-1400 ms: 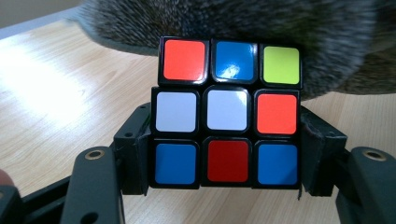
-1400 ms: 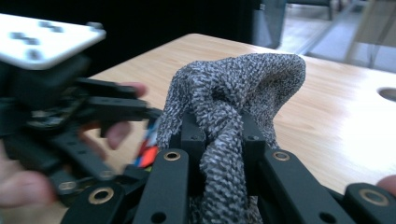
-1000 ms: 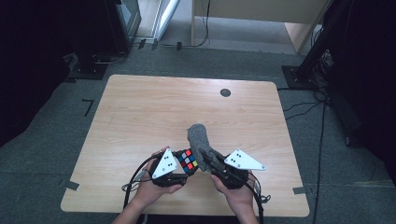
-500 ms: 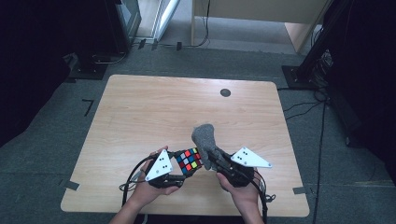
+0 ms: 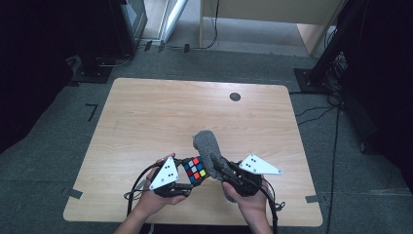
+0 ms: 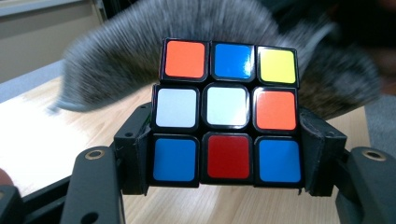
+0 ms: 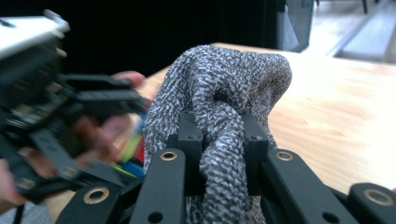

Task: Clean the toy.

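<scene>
Puzzle cube (image 6: pixel 227 113) clamped by its lower layer between left gripper (image 5: pixel 191 176) jaws, held just above near table (image 5: pixel 160 117) edge. Grey cloth (image 7: pixel 219 98) pinched tight in nearly closed right gripper (image 5: pixel 221 168), bunched upright, touching cube's far side. Farther off, small dark disc (image 5: pixel 235 96) near table's back edge.

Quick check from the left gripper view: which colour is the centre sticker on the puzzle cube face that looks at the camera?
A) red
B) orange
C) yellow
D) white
D: on the multicoloured puzzle cube, clamped between the left tool's black jaws, the centre sticker is white; red sits directly below it and blue directly above.
</scene>
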`<state>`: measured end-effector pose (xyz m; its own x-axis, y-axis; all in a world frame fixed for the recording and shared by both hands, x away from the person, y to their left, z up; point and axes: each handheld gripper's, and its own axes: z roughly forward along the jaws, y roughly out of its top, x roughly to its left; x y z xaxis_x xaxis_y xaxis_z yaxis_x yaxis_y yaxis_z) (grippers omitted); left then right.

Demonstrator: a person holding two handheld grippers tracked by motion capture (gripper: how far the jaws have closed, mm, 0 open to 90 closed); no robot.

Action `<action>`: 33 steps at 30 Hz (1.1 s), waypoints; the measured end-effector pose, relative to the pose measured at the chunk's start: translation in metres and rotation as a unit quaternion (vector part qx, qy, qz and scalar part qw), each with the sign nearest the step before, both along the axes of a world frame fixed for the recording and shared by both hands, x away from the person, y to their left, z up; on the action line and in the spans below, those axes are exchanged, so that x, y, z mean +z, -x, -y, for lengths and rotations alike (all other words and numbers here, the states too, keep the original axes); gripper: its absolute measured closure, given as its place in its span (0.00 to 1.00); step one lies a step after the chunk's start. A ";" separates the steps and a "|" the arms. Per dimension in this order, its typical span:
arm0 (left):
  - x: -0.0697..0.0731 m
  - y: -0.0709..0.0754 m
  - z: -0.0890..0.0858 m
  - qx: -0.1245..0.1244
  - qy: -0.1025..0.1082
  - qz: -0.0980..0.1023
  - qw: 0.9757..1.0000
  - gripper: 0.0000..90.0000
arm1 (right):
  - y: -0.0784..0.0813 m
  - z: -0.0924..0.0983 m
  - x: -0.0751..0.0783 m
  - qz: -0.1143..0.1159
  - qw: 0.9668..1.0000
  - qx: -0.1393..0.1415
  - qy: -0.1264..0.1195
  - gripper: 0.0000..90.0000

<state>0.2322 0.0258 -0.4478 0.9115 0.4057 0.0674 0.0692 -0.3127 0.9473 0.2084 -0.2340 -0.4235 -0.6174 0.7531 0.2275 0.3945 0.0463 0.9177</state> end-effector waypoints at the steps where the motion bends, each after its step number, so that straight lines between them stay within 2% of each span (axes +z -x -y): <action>1: 0.001 0.000 -0.001 0.000 0.002 0.000 1.000 0.38 | 0.000 0.000 0.000 0.000 1.000 0.000 0.000 0.85; 5: 0.001 -0.004 -0.006 0.005 0.010 -0.005 1.000 0.38 | -0.007 0.006 -0.011 -0.024 0.999 -0.030 0.027 0.85; 7: 0.001 -0.004 -0.006 0.006 0.007 -0.005 1.000 0.38 | -0.006 0.007 -0.010 -0.023 0.999 -0.034 0.020 0.85; 9: -0.001 -0.005 -0.005 0.009 -0.004 -0.006 1.000 0.38 | -0.003 0.007 -0.005 -0.010 1.000 -0.029 0.005 0.85; 10: -0.003 -0.005 -0.002 0.011 -0.017 -0.006 1.000 0.38 | 0.003 0.005 0.004 0.015 1.000 -0.019 -0.005 0.85; 11: -0.003 -0.005 -0.002 0.011 -0.017 -0.006 1.000 0.38 | 0.003 0.005 0.004 0.015 1.000 -0.019 -0.005 0.85; 12: -0.004 -0.005 -0.001 0.011 -0.022 -0.006 1.000 0.38 | 0.009 0.001 0.013 0.040 0.999 -0.004 -0.010 0.85; 14: -0.005 -0.003 0.003 0.009 -0.029 -0.004 1.000 0.38 | 0.014 -0.004 0.018 0.058 0.998 0.011 -0.012 0.85; 16: -0.004 -0.001 0.004 0.004 -0.028 -0.002 1.000 0.38 | 0.015 -0.007 0.019 0.064 0.998 0.018 -0.007 0.85; 19: 0.000 0.000 0.002 -0.001 -0.012 0.000 1.000 0.38 | 0.014 -0.011 0.012 0.055 0.998 0.021 0.003 0.85; 20: 0.001 0.000 0.001 -0.002 -0.008 0.000 1.000 0.38 | 0.011 -0.009 0.009 0.049 0.999 0.016 -0.001 0.85; 21: 0.002 -0.001 -0.004 -0.006 0.010 -0.007 1.000 0.38 | 0.008 -0.006 0.004 0.035 0.999 0.006 0.002 0.85; 23: 0.003 -0.003 -0.006 -0.007 0.018 -0.010 1.000 0.38 | 0.005 -0.003 0.002 0.030 0.999 0.001 0.009 0.85; 25: 0.004 -0.005 -0.010 -0.004 0.030 -0.015 0.999 0.38 | -0.001 0.004 -0.004 0.011 0.999 -0.017 0.027 0.84; 27: 0.004 -0.007 -0.012 -0.001 0.031 -0.017 0.999 0.38 | -0.002 0.006 -0.005 0.007 0.999 -0.023 0.026 0.84; 29: 0.003 -0.007 -0.013 0.001 0.029 -0.018 0.999 0.38 | -0.002 0.010 -0.003 0.009 1.000 -0.027 0.013 0.84; 31: 0.002 -0.007 -0.013 0.002 0.023 -0.017 1.000 0.38 | 0.002 0.010 0.003 0.021 0.999 -0.024 0.005 0.84; 32: 0.002 -0.007 -0.011 0.003 0.016 -0.014 1.000 0.38 | 0.007 0.007 0.011 0.042 0.999 -0.012 -0.002 0.84; 33: 0.001 -0.006 -0.009 0.004 0.009 -0.011 1.000 0.38 | 0.007 0.007 0.011 0.042 0.999 -0.012 -0.002 0.84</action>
